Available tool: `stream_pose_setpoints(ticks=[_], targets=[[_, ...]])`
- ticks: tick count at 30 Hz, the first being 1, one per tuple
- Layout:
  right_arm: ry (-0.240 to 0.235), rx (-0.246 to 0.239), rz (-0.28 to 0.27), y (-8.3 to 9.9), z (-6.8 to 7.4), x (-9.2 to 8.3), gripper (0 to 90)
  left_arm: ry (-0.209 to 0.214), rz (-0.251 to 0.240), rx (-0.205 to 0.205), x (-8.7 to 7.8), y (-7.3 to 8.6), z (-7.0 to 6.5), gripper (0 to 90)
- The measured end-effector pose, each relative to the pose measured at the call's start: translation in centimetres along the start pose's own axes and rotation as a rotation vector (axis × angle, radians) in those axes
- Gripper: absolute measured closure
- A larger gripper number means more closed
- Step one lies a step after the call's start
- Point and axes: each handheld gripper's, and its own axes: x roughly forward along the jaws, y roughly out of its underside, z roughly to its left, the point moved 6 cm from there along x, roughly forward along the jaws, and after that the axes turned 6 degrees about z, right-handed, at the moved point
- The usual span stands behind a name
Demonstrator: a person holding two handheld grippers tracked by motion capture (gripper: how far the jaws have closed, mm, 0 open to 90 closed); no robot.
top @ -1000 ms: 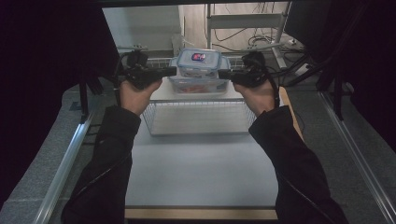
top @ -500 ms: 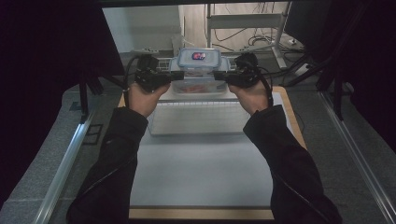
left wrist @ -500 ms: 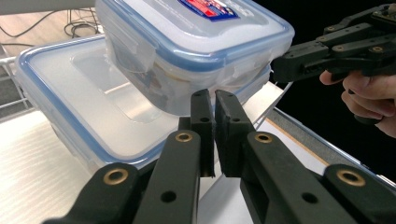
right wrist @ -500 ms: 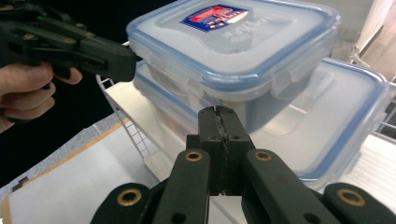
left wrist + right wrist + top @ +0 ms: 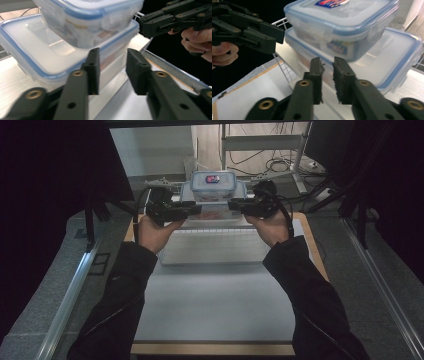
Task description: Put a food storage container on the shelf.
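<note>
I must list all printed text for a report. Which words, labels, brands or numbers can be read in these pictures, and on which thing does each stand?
No text can be read.
Red and blue sticker on the small box's lid: print too blurred to read.
Blue and yellow label on the side of the small box: letters too blurred to read.
Large box underneath: no print visible.
</note>
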Motion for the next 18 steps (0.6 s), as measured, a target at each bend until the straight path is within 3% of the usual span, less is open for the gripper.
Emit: stream_pose_setpoints(ticks=[9, 18], targets=[[0.005, -0.042, 0.026, 2.3, 1.5, 0.0, 48.6, -0.014, 0.009, 0.037, 0.2, 3.1, -1.7, 33.4], [0.014, -0.073, 0.048, 5.5, 2.6, -0.1, 32.2, -0.031, 0.003, 0.068, 0.0, 6.3, -2.8, 21.7]])
